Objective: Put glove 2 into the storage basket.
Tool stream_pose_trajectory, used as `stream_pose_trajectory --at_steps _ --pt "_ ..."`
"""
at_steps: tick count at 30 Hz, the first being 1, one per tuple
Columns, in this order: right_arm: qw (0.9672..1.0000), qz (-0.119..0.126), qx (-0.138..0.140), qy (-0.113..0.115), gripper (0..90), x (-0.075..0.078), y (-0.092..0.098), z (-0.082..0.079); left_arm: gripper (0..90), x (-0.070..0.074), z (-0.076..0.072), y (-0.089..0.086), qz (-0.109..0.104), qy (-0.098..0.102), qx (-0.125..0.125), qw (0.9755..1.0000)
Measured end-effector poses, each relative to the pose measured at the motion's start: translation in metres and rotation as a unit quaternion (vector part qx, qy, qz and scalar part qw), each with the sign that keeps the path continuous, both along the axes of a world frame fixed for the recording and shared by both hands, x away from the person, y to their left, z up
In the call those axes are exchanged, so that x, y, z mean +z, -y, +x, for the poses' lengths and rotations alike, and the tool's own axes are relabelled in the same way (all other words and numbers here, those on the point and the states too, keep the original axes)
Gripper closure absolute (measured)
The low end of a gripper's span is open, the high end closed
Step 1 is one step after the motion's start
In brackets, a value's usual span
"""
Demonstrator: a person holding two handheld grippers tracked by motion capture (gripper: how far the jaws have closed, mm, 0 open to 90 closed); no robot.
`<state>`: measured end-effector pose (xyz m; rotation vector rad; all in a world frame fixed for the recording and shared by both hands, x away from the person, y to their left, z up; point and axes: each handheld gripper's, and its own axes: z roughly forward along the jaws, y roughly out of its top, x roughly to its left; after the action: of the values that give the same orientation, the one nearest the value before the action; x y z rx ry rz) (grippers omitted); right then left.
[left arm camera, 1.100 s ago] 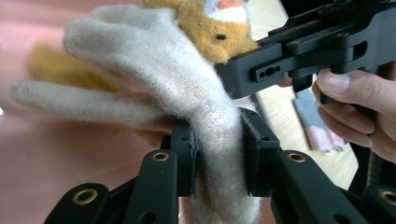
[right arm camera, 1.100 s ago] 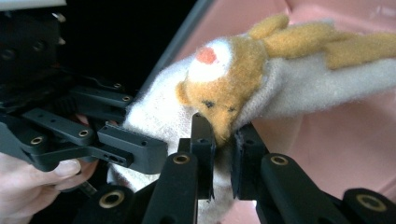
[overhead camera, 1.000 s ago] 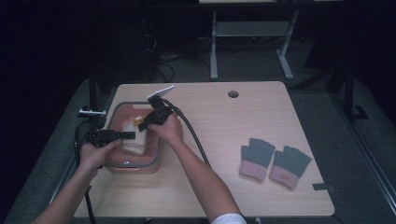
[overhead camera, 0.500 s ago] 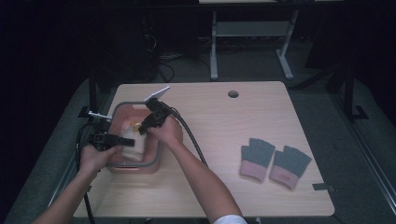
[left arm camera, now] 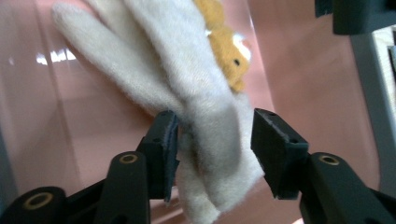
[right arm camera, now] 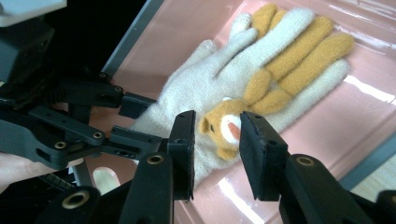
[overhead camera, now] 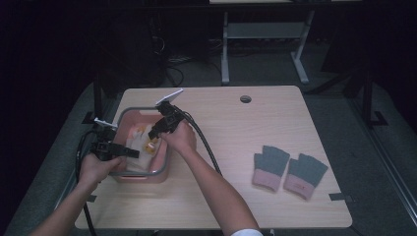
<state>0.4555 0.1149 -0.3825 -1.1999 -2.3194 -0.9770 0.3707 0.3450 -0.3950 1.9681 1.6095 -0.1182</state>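
Observation:
A cream knitted glove with orange fingers and a small orange animal face lies flat in a pink bin with a grey rim. My left gripper reaches in from the bin's left. Its jaws have just been opening and now stand open around the glove's cuff, the right pad clear of it. My right gripper hovers over the animal face. Its jaws have opened within the last second and press on nothing. Seen from above, the left gripper and right gripper both point into the bin.
A pair of grey gloves with pink cuffs lies on the wooden table to the right. A cable hole sits near the far edge. Black cables trail from both grippers. Dark floor and a desk frame lie beyond the table.
Both hands have stayed over the bin. The right gripper has dipped slightly towards the glove. The left gripper has barely shifted.

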Motion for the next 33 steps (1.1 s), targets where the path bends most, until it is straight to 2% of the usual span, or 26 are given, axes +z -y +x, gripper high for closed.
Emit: stream_pose_trajectory --at_steps 3,8,10,11,12,14,18,20,22,23,25,29,30,33 --pt "1.0 0.004 0.003 0.005 66.0 0.002 0.001 -0.002 49.8 0.009 0.0 -0.002 -0.004 0.016 0.005 0.9998" --pt "0.9999 0.009 0.005 0.006 66.5 0.006 0.004 -0.004 51.7 0.02 0.0 0.001 0.007 0.043 -0.002 0.9991" --pt "0.9998 0.012 0.006 0.012 66.8 0.007 0.005 -0.005 57.9 0.019 0.001 0.005 0.013 0.037 -0.011 0.9991" --pt "0.9999 0.011 0.005 0.01 66.7 0.009 0.006 -0.005 59.9 0.016 0.002 0.007 0.025 0.035 -0.02 0.9989" --pt "0.9998 0.013 0.005 0.013 66.8 0.009 0.007 -0.006 61.0 0.013 0.003 0.009 0.036 0.026 -0.028 0.9986" --pt "0.9998 0.013 0.004 0.013 66.9 0.01 0.009 -0.007 62.6 0.007 0.006 0.013 0.046 0.012 -0.033 0.9983" --pt "0.9995 0.021 0.007 0.022 66.9 0.013 0.015 -0.008 63.3 -0.003 0.008 0.019 0.084 -0.017 -0.047 0.9952" --pt "0.9996 0.022 0.003 0.018 67.0 0.016 0.018 -0.009 63.3 -0.005 0.009 0.022 0.093 -0.024 -0.056 0.9938" --pt "0.9995 0.026 0.0 0.015 67.0 0.018 0.02 -0.01 62.7 -0.004 0.009 0.021 0.09 -0.023 -0.055 0.9942" --pt "0.9993 0.027 0.004 0.024 66.9 0.018 0.021 -0.01 62.2 -0.003 0.009 0.021 0.086 -0.02 -0.052 0.9947" --pt "0.9992 0.031 0.006 0.024 66.9 0.021 0.024 -0.011 61.4 0.0 0.009 0.019 0.08 -0.012 -0.049 0.9955" --pt "0.9991 0.035 0.003 0.025 66.7 0.025 0.029 -0.014 60.4 0.011 0.006 0.016 0.058 0.016 -0.041 0.9974" --pt "0.9988 0.038 0.005 0.03 66.6 0.026 0.031 -0.014 59.9 0.013 0.006 0.017 0.047 0.023 -0.033 0.998" --pt "0.9987 0.043 0.002 0.029 66.3 0.028 0.036 -0.015 58.4 0.021 0.004 0.016 0.039 0.034 -0.038 0.9979"
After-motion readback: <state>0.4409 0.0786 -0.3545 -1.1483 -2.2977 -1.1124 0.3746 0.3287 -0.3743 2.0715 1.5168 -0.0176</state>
